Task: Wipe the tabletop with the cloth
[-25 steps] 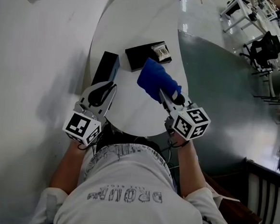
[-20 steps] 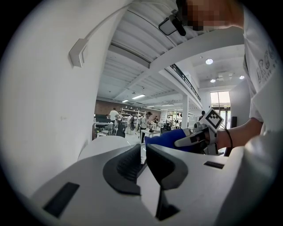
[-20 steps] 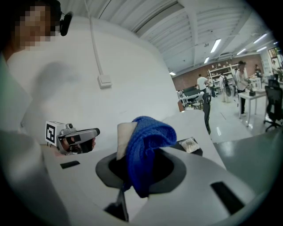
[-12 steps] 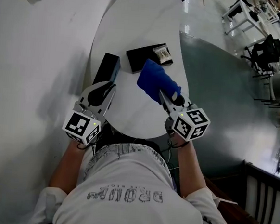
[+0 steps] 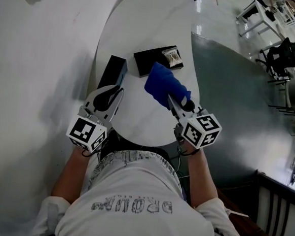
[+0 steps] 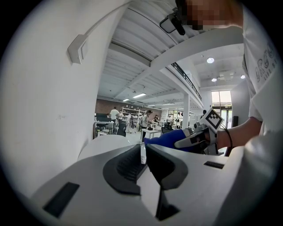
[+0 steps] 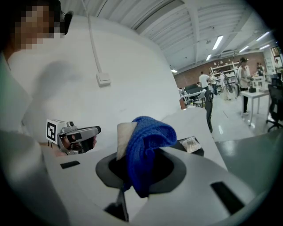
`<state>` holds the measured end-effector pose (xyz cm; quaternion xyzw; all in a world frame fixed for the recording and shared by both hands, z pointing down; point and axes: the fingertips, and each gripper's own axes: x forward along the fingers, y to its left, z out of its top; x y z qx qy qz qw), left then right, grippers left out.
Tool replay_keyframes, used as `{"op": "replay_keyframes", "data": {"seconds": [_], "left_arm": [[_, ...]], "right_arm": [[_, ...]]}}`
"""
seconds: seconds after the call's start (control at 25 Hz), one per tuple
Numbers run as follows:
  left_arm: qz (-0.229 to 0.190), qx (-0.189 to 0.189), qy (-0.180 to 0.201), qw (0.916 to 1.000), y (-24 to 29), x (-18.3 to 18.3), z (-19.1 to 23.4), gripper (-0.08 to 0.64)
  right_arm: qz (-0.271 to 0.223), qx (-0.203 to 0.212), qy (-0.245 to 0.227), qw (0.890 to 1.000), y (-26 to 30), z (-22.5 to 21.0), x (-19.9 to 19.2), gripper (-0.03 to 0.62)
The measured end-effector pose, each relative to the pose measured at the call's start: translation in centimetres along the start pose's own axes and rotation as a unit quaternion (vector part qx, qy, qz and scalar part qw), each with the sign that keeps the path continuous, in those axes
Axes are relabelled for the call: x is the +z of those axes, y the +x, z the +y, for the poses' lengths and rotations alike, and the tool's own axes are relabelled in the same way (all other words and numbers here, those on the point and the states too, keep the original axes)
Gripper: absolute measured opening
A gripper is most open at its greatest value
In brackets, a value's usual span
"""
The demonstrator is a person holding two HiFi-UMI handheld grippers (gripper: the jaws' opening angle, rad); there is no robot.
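A blue cloth (image 5: 163,84) hangs bunched from my right gripper (image 5: 172,100), which is shut on it above the white oval tabletop (image 5: 137,119). In the right gripper view the blue cloth (image 7: 143,145) fills the gap between the jaws. My left gripper (image 5: 116,93) hovers at the table's left edge with its jaws almost together and nothing between them. From the left gripper view the right gripper (image 6: 194,137) and the cloth (image 6: 166,139) show to the right.
A black tray (image 5: 152,59) with a small packet (image 5: 171,55) lies on the table beyond the cloth. A black box (image 5: 112,71) sits at the table's left edge. White wall on the left, grey floor on the right with desks and chairs far off.
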<state>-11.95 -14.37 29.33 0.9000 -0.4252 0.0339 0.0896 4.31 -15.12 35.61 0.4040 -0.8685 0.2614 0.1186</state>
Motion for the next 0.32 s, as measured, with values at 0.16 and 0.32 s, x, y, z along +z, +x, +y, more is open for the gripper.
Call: {"op": "replay_keyframes", "data": {"seconds": [0.16,0.32], "left_arm": [[0.001,0.001,-0.002,1.0,0.24,-0.09,-0.02,0.054],[0.001,0.002,-0.004,1.0,0.48,-0.19,-0.01,0.054]], "right_arm": [[0.001,0.002,0.0,1.0,0.08,-0.12,0.04,0.083],[0.002,0.002,0.002,1.0,0.13,-0.38,0.02,0.083]]}}
